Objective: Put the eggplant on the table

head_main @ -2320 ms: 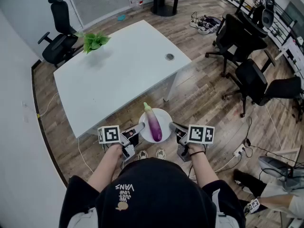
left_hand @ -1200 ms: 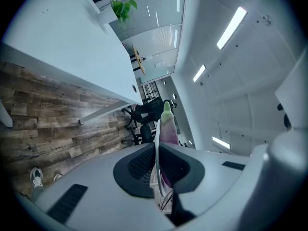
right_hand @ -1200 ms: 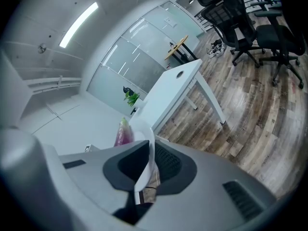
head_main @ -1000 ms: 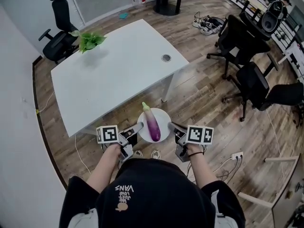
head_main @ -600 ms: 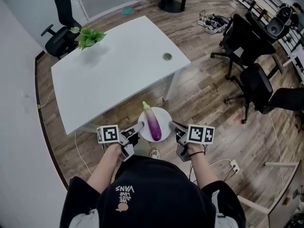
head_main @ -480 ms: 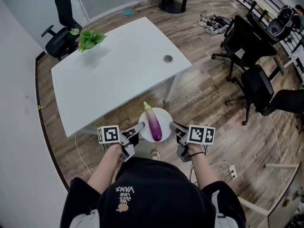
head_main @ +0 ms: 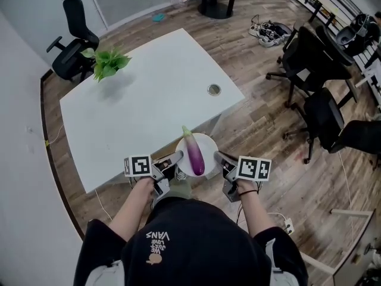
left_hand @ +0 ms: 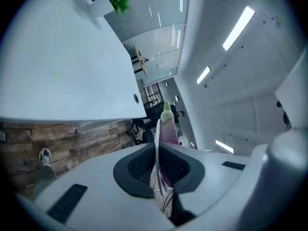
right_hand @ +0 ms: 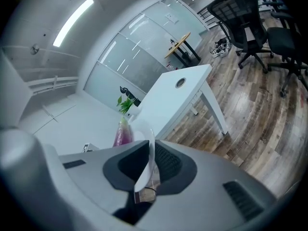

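Observation:
A purple eggplant [head_main: 194, 152] with a green stem lies on a white plate [head_main: 209, 143], carried in the air at the near edge of the white table [head_main: 131, 109]. My left gripper [head_main: 177, 157] is shut on the plate's left rim, my right gripper [head_main: 218, 157] shut on its right rim. In the left gripper view the plate rim [left_hand: 157, 143] stands edge-on between the dark pads, with the eggplant [left_hand: 166, 129] behind it. In the right gripper view the plate rim [right_hand: 150, 150] sits between the pads and the eggplant [right_hand: 122, 131] shows beyond.
A potted green plant [head_main: 107, 62] stands at the table's far left corner, and a cable hole [head_main: 214, 89] is near its right edge. Black office chairs [head_main: 309, 64] stand to the right, another chair [head_main: 74, 37] behind the table. Cables lie on the wood floor.
Both grippers have carried the plate with the eggplant forward. The plate now overlaps the table's near edge instead of hanging over the floor in front of it.

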